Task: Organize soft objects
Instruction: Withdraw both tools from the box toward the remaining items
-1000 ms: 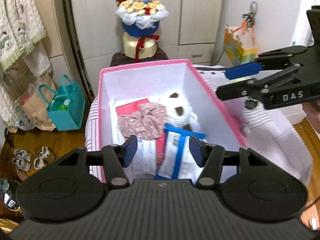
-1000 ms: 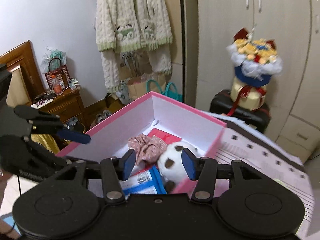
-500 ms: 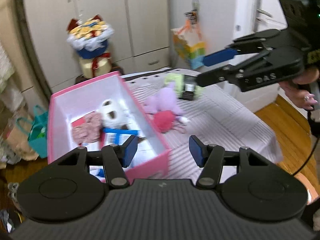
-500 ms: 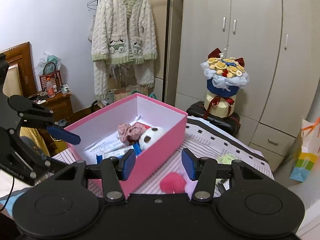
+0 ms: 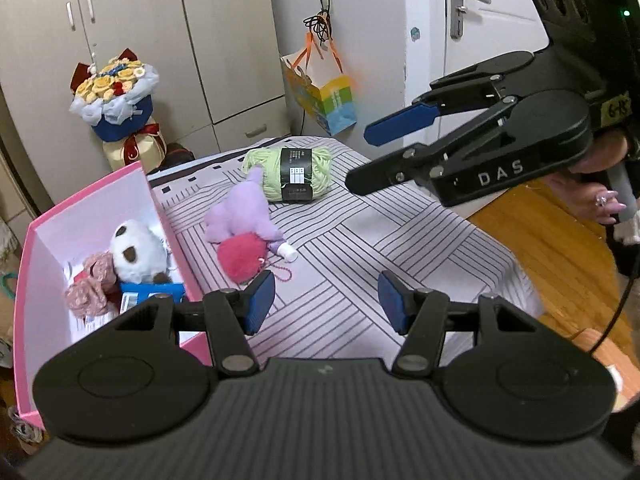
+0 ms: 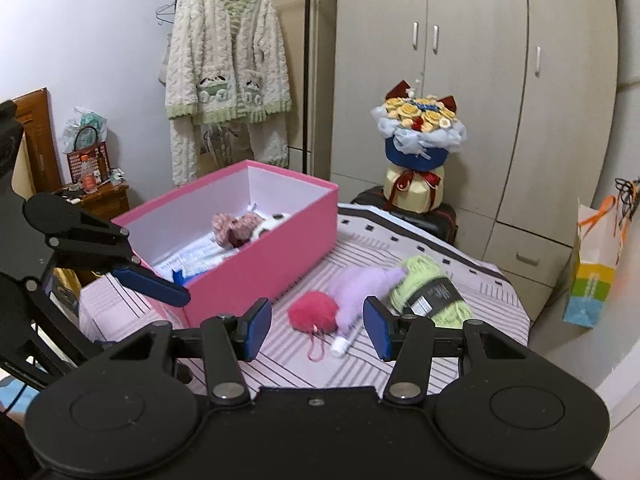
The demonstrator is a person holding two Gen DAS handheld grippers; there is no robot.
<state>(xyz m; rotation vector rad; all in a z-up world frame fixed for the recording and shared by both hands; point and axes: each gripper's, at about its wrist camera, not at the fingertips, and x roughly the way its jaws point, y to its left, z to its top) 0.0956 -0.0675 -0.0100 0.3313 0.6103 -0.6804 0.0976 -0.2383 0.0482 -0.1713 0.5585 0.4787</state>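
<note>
Bedroom scene: wardrobe at the back, a bouquet on a dark case, a cardigan hanging by the wall. Striped cloth covers the bench, which may be a bed; I can't tell.

My left gripper has its fingers parted and nothing between them. My right gripper is the same, released and empty. Both hover above the cloth and touch nothing.

Pink box sits at the bench's left end. A panda plush and a floral scrunchie lie inside it, on top of some packets.

Three soft things are outside the box:
- pink pompom, with its bead chain trailing on the cloth
- purple plush, touching the pompom and leaning on the yarn
- green yarn, farthest from the box

My guess is the next pick is the pompom, as it is nearest both sets of fingers.

Risks from here:
- pompom and plush touch, so closing on one could drag the other
- the bead chain might snag a finger or the plush's white tip
- fluffy pile compresses, so a shallow pinch may slip out on the lift
- the yarn is wide and round, so it could roll off toward the floor if nudged
- both hands are aimed at the same cluster, so they could collide
</note>
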